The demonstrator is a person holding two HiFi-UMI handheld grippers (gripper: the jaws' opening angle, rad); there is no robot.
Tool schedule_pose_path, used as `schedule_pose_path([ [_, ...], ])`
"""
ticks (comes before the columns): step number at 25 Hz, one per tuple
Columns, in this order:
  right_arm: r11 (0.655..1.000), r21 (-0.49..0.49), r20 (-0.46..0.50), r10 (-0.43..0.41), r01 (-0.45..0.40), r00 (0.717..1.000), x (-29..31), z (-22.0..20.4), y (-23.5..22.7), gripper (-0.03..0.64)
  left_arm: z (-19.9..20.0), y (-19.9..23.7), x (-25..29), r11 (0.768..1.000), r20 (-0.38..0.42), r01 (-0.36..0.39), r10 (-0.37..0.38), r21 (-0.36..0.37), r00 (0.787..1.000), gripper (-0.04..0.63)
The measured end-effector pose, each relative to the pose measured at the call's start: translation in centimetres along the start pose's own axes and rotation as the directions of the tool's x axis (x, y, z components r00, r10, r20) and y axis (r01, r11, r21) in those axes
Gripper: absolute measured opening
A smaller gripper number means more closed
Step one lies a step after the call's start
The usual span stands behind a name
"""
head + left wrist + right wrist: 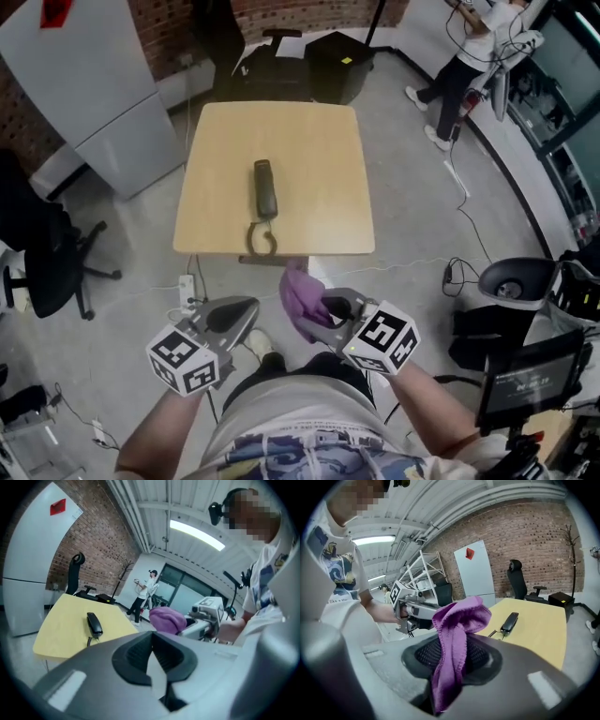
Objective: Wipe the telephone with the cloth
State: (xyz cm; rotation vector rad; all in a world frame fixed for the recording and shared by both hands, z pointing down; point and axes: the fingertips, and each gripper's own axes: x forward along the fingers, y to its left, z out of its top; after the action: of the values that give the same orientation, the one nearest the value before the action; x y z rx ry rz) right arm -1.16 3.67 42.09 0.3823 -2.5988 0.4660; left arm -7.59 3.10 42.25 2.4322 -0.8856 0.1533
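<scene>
Two hand-held grippers low in the head view, both short of the table. At the right gripper (450,665): clamped on a crumpled purple fleecy cloth (458,625), bunched above the pads and trailing down between them. At the left gripper (152,660): shut tight, pad against pad, with nothing between.

Up-frame from both, well apart and untouched: a slim black telephone handset (265,188), lying flat near the middle of a square pale-wood table (323,141), with a curled dark cord (262,242) looping off its near end at the table's near edge.

Runs lengthwise up and down the head view, near end toward the grippers, so almost in line with a forward reach. Sits between the two grippers' lines, a little left of the cloth; neither hand clearly nearer.

Probably calls for carrying the cloth up-frame and slightly leftward, then stroking along the handset's length rather than across it. Leaves the left gripper free, most likely, to steady the near end against sliding.
</scene>
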Motion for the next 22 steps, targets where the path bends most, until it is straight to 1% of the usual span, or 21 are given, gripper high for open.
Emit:
schedule_pose_path([
  [4,0.999,-0.032,0.039,-0.002,0.004,0.999,-2.7,-0.4,2.2,0.107,-0.5,-4.2,-0.5,0.998,-0.014,0.042,-0.041,0.042,0.999,0.003],
  [7,0.999,-0.054,0.051,0.009,-0.006,0.999,-5.3,-1.8,4.2,0.107,-1.3,-7.7,-0.5,0.999,0.004,0.027,-0.027,0.043,1.0,0.003],
  [11,0.998,-0.055,0.078,0.033,-0.028,0.996,-9.3,-5.2,6.1,0.107,-3.1,-12.8,0.3,0.999,0.018,-0.004,0.003,0.047,1.0,0.003],
  [13,0.998,-0.054,0.091,0.048,-0.043,0.995,-10.5,-6.4,6.9,0.107,-3.9,-14.5,0.1,0.999,0.015,-0.025,0.025,0.036,1.0,0.003],
  [17,0.995,-0.057,0.094,0.082,-0.077,0.992,-11.7,-8.2,9.0,0.107,-6.2,-17.6,-1.0,0.999,-0.02,-0.053,0.053,0.011,0.998,0.003],
  [20,0.994,-0.066,0.099,0.097,-0.091,0.99,-12.1,-8.7,10.2,0.107,-7.5,-18.7,-1.8,0.998,-0.036,-0.066,0.066,-0.006,0.997,0.003],
  [22,0.994,-0.075,0.11,0.09,-0.082,0.99,-12.3,-8.5,11.1,0.107,-7.8,-18.9,-2.4,0.998,-0.038,-0.065,0.065,-0.005,0.997,0.003],
])
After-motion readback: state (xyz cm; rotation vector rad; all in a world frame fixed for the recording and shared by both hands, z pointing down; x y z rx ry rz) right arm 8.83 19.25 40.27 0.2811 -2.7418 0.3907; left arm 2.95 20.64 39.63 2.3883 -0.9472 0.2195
